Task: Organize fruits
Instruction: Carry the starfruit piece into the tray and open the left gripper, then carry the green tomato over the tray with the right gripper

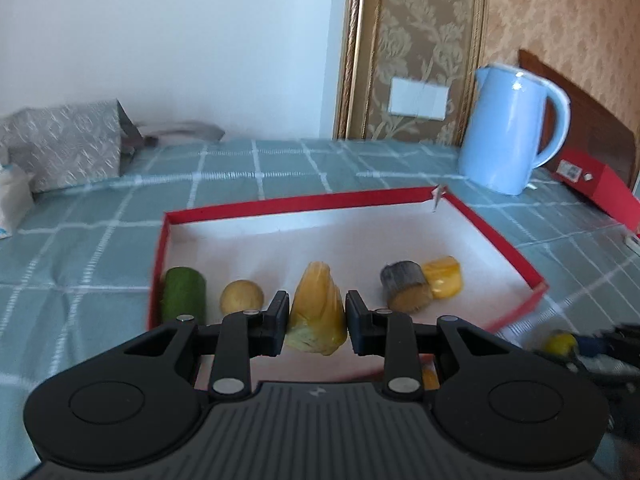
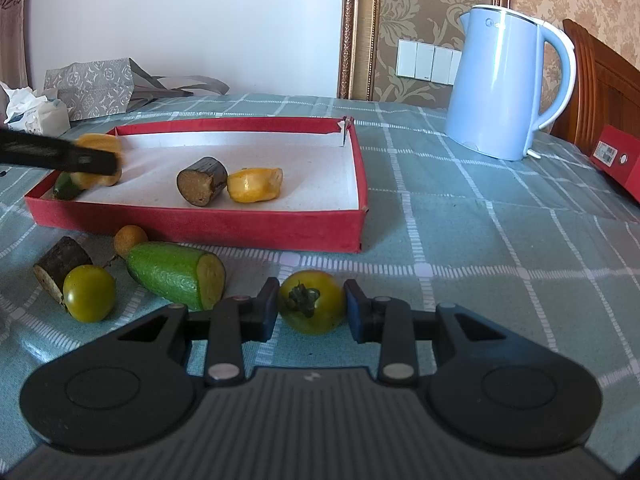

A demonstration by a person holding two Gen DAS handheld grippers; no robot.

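over the red box (image 1: 496, 240), left gripper (image 1: 316, 320) clasping one yellow fruit (image 1: 316, 312), right gripper (image 2: 310, 306) around one green tomato (image 2: 312, 302)

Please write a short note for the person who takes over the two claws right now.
Left claw: shut on the yellow ridged cone-shaped fruit piece, over the shallow red box with white floor.
Right claw: its fingers sit on both sides of the green-yellow tomato with dark stalk on the checked teal cloth; I cannot tell if they press it.
Done, inside the box: dark brown cut cylinder, yellow lumpy piece, a green piece at the near left corner.
Left on the cloth: green cut cucumber half, second green tomato, small tan ball, brown bark-sided cylinder.
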